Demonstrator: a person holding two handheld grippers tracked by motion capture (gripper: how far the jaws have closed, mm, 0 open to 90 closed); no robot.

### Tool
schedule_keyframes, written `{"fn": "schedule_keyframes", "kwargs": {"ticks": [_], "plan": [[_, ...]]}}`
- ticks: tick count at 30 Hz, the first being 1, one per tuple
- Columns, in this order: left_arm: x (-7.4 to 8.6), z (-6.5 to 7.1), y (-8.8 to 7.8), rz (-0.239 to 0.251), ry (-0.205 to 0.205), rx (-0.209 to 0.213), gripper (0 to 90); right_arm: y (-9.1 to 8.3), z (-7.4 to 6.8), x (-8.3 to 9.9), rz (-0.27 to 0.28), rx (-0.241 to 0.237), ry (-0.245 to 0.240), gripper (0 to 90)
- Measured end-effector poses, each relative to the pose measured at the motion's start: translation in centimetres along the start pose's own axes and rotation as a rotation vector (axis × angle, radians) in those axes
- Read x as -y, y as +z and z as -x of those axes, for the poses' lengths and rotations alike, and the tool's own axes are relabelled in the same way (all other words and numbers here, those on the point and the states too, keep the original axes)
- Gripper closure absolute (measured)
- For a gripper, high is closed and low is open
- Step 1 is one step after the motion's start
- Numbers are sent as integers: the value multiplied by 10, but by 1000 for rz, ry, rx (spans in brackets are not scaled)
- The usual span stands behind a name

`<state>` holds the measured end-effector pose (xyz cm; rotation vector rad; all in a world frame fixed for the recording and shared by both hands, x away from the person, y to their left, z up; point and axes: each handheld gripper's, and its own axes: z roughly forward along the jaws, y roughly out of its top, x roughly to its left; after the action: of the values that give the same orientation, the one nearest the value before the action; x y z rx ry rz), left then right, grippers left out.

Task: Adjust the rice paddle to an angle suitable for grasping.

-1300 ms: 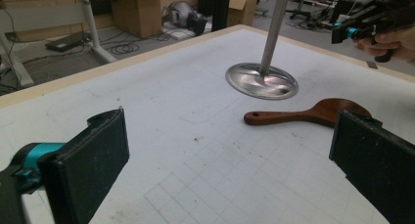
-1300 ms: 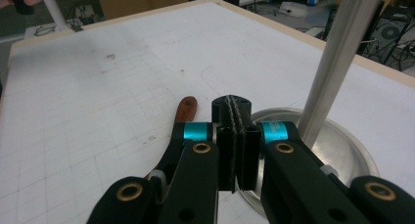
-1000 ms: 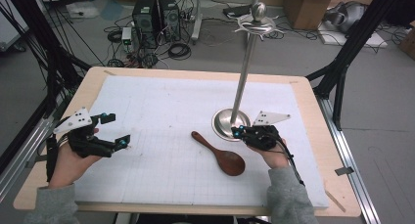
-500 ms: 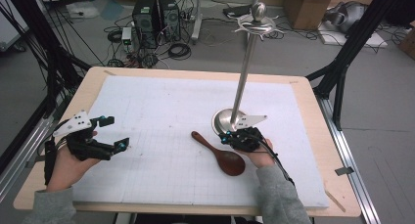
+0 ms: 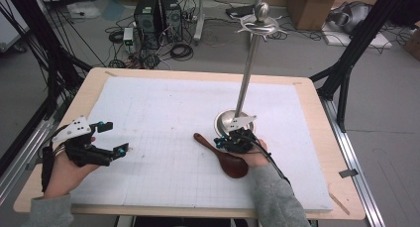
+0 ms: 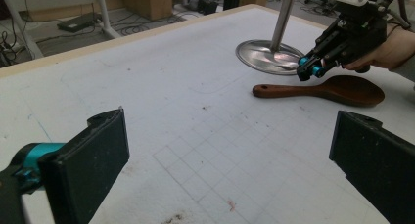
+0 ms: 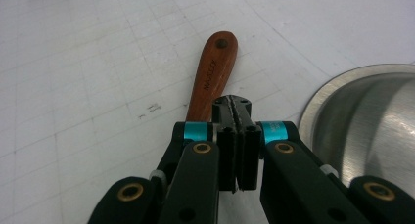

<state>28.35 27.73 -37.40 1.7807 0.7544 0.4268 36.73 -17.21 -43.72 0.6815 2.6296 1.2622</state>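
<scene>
Even, bright overhead light; soft shadows. Glare on steel base [image 7: 372, 121], right edge. Near jaws slightly soft.

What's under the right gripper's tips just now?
The wooden spoon handle runs beneath the shut right gripper, over the white mat. The handle stretch directly below the tips is covered, so contact can't be judged.

The left gripper [image 5: 113, 138] rests low at the person's left, jaws spread wide (nothing between them). The right gripper [image 7: 235, 106] points down, its jaws pressed together.
</scene>
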Motion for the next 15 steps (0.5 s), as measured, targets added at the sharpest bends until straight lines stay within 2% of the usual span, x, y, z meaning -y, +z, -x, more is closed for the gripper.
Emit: {"fn": "schedule_keyframes", "kwargs": {"ticks": [5, 15], "plan": [[2, -1, -3, -7, -1, -8, 18, 7, 0, -1, -24, 2, 1, 895], [5, -1, -5, -16, -3, -16, 18, 13, -1, -2, -52, -26, -15, 897]]}}
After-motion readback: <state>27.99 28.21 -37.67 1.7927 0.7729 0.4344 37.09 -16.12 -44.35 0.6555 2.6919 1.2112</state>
